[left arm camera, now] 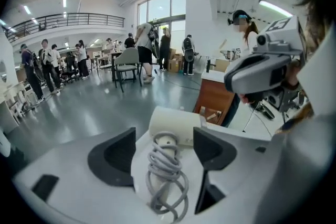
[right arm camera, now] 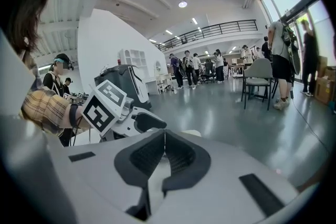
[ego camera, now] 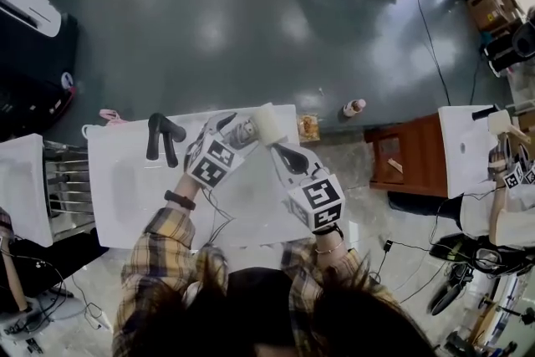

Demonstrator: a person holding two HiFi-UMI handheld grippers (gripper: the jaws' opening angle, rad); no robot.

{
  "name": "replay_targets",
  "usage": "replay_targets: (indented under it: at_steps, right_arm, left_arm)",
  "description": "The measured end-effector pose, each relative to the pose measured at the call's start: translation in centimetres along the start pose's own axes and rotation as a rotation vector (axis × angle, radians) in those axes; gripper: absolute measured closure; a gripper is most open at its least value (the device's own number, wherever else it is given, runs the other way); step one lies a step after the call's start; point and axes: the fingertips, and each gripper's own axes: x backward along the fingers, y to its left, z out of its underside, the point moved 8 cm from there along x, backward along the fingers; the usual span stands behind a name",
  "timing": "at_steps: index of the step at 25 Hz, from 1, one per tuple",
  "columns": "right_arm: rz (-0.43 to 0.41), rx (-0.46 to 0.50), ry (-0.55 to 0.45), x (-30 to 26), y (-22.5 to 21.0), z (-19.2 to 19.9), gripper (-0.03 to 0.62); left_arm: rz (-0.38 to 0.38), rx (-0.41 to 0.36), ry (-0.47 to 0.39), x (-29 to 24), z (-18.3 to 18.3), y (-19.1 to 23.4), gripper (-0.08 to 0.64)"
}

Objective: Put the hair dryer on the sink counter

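Note:
The cream hair dryer (ego camera: 267,124) lies on the white sink counter (ego camera: 125,205) near its far edge, with its grey cord coiled round the handle. My left gripper (ego camera: 236,130) hangs just above it, open. In the left gripper view the hair dryer (left arm camera: 173,124) lies below and between the two dark pads (left arm camera: 113,157), which stand clear of it on both sides. My right gripper (ego camera: 288,159) is just to the right over the counter. Its jaws (right arm camera: 164,136) are shut with nothing between them.
A black faucet (ego camera: 163,138) stands at the counter's far left. A brown cabinet (ego camera: 414,155) and another white sink (ego camera: 468,148) are to the right. A small bottle (ego camera: 354,107) and a packet (ego camera: 308,127) lie beyond the far edge. People and chairs fill the hall behind.

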Motion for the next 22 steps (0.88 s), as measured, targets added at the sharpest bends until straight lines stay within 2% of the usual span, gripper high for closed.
replay_targets:
  at_steps: [6,11,16,19,22]
  right_arm:
    - [-0.026,0.059,-0.045,1.0,0.9,-2.5,0.575]
    - [-0.054,0.124,-0.139,2.2,2.3,-6.1,0.575]
    - [-0.105,0.191,-0.226,3.2,4.6,-9.7,0.575]
    - [-0.142,0.239,-0.265,3.7,5.9,-11.6,0.575]
    - [-0.187,0.276,-0.299,4.3,7.4,-13.2,0.577]
  left_arm:
    - [-0.038,0.033,-0.119,4.3,-3.0,-1.2,0.242]
    - [-0.09,-0.006,-0.233,8.9,-5.6,-2.6,0.242]
    - [-0.125,0.099,-0.428,15.0,-8.0,-3.2,0.249]
    - [-0.178,0.106,-0.535,18.7,-9.2,-3.7,0.32]
    - [-0.225,0.091,-0.607,21.8,-10.0,-4.8,0.366]
